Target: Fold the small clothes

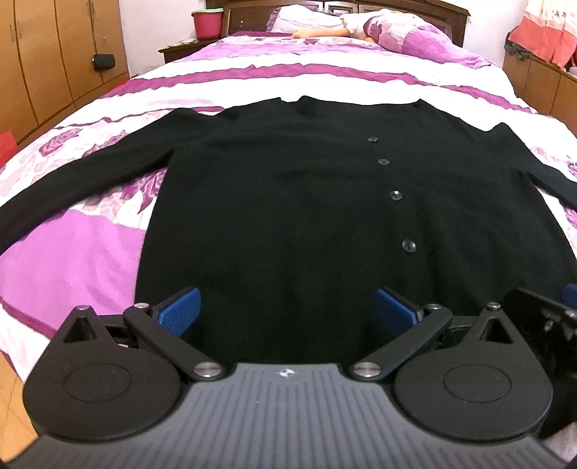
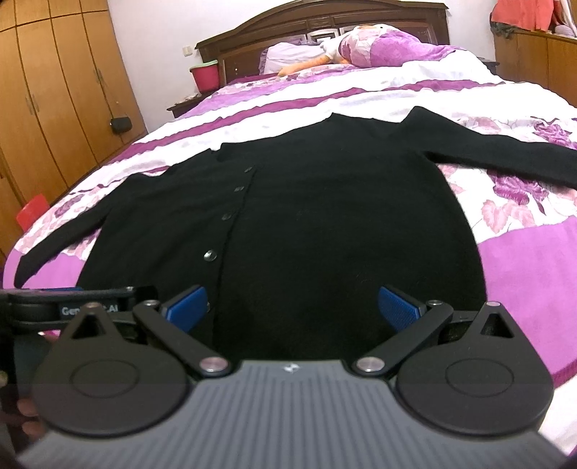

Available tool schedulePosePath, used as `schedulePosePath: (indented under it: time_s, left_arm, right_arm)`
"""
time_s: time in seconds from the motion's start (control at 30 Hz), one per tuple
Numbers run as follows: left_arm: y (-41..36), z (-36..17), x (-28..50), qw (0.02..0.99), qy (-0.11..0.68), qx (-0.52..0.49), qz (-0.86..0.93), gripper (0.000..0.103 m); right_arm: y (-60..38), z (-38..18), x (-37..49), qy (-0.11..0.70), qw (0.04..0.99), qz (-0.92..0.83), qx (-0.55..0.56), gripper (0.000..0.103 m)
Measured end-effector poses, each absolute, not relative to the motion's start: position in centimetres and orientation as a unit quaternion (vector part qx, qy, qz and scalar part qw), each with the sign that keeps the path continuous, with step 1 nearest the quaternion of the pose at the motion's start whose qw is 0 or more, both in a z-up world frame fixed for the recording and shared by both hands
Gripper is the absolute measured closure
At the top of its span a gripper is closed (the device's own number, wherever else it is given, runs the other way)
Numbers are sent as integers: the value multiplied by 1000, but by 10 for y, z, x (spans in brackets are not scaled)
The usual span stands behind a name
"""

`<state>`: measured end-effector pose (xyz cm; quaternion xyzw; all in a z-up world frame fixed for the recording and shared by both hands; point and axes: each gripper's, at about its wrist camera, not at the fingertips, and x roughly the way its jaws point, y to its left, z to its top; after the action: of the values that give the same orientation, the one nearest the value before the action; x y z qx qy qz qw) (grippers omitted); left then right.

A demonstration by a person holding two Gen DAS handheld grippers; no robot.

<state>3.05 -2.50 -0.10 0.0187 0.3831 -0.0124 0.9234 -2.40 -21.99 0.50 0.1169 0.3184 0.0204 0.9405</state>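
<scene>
I had the black cardigan (image 1: 288, 187) lying flat and buttoned on the bed (image 1: 90, 252), both sleeves spread out to its sides and its collar toward the headboard (image 2: 324, 25). My left claw (image 1: 286, 312) stood wide at the cardigan's hem, gripping nothing, and my right claw (image 2: 292, 306) stood just as wide at that same hem, beside the left one.

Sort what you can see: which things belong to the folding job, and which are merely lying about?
Job: black cardigan, left gripper, right gripper, both open.

Lying about: pink bucket, purple pillow, orange soft toy, red box.
</scene>
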Motion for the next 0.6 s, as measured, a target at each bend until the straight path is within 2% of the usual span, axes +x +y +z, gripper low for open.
schedulePosePath:
  time_s: [0.2, 0.6]
  left_arm:
    - [-36, 4, 53, 924, 381, 26, -20, 0]
    - [-66, 0, 108, 921, 387, 28, -23, 0]
  right_arm:
    - [-253, 11, -9, 309, 942, -2, 132, 0]
    - [-381, 11, 24, 276, 930, -108, 218, 0]
